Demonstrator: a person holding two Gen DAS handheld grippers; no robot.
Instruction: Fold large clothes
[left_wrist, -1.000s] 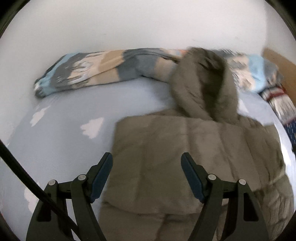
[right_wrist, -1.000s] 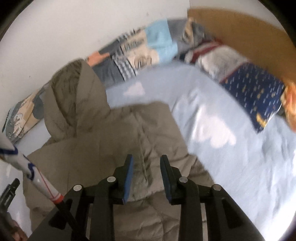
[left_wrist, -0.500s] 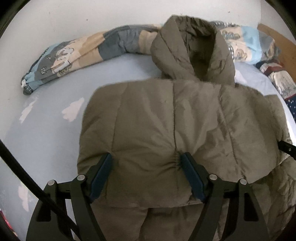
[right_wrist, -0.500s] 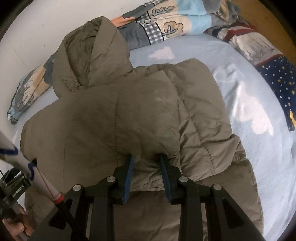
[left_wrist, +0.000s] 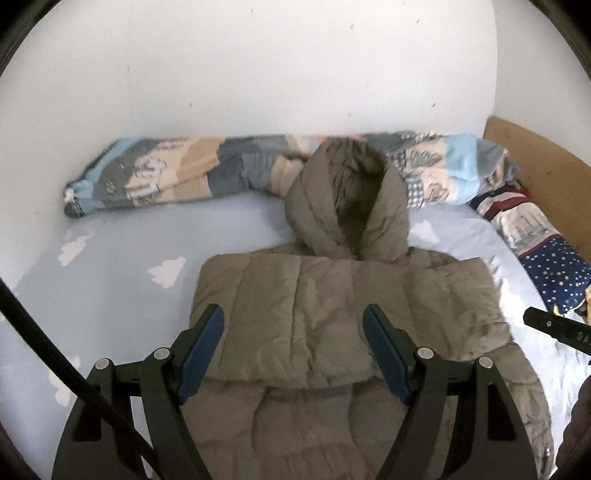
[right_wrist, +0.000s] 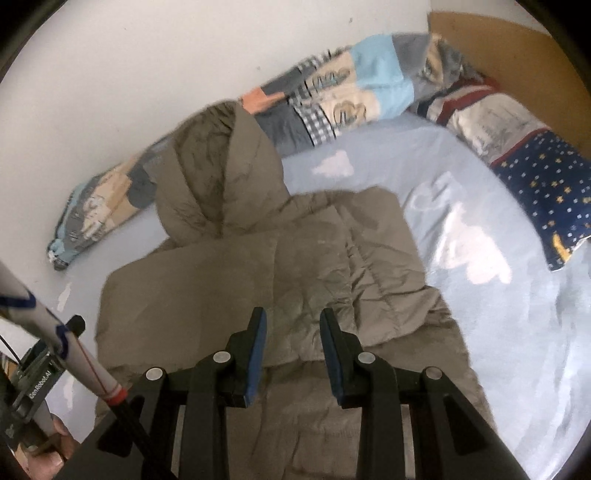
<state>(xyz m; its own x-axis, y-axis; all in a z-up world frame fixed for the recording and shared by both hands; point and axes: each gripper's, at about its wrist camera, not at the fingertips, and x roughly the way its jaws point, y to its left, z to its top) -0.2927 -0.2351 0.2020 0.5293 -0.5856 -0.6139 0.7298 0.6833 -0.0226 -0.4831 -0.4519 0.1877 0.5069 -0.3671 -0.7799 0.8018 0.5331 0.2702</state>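
An olive hooded jacket (left_wrist: 332, 306) lies folded on the bed (left_wrist: 110, 280), its hood touching the patchwork quilt (left_wrist: 177, 177) along the white wall (left_wrist: 258, 74). Left tongs (left_wrist: 293, 328) spread wide and right tongs (right_wrist: 291, 328) partly spread, both holding nothing, above the jacket.

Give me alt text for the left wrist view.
An olive hooded puffer jacket lies folded on a light blue cloud-print bed sheet, hood toward the wall. The open left gripper hovers above it, holding nothing; a patchwork quilt lines the wall.
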